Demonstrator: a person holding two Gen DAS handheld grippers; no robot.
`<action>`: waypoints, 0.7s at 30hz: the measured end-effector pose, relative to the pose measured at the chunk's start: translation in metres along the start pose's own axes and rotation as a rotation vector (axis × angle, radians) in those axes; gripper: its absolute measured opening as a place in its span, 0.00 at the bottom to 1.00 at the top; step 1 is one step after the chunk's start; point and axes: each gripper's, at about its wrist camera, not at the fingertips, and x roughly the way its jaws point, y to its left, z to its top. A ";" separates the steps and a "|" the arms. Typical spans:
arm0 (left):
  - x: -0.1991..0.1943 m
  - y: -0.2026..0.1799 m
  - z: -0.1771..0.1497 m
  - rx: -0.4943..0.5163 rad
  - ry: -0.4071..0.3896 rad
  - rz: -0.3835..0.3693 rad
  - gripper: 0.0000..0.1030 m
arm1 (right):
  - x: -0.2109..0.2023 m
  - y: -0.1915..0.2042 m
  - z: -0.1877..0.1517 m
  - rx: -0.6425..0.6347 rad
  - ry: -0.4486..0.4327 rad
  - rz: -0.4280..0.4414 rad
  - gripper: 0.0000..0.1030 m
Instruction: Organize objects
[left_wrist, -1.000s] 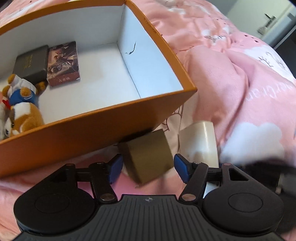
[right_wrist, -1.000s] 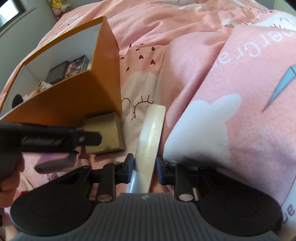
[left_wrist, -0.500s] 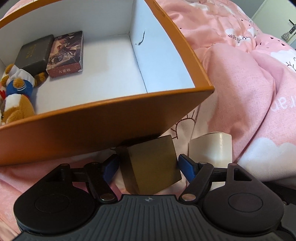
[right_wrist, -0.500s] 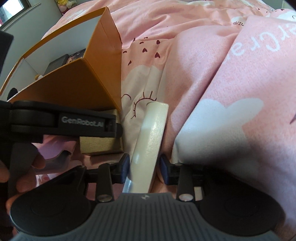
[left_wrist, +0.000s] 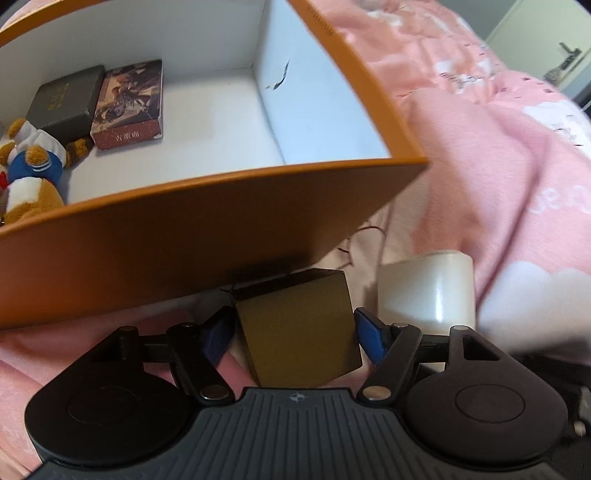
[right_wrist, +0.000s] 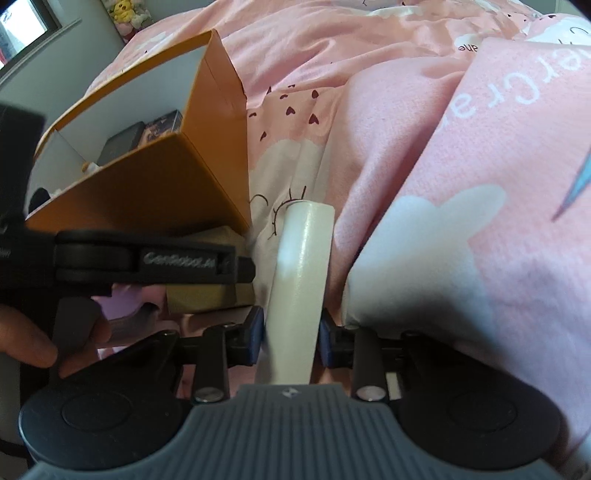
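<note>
Grippers on the pink bed (left_wrist: 498, 177): my left hand-held gripper (left_wrist: 293, 332) closing around the gold cube (left_wrist: 299, 332) at 6 o'clock below the orange box (left_wrist: 177, 236), my right hand-held gripper (right_wrist: 291, 332) closing on the white tape roll (right_wrist: 299, 280) at the cube's 3 o'clock.
</note>
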 end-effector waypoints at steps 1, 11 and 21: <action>-0.006 0.001 -0.002 0.005 -0.006 -0.018 0.78 | -0.003 0.000 0.000 0.006 -0.003 0.003 0.30; -0.081 0.015 -0.010 0.052 -0.120 -0.188 0.78 | -0.048 0.008 0.012 0.027 -0.045 0.074 0.28; -0.147 0.050 0.021 0.002 -0.292 -0.259 0.78 | -0.103 0.044 0.071 -0.083 -0.158 0.145 0.28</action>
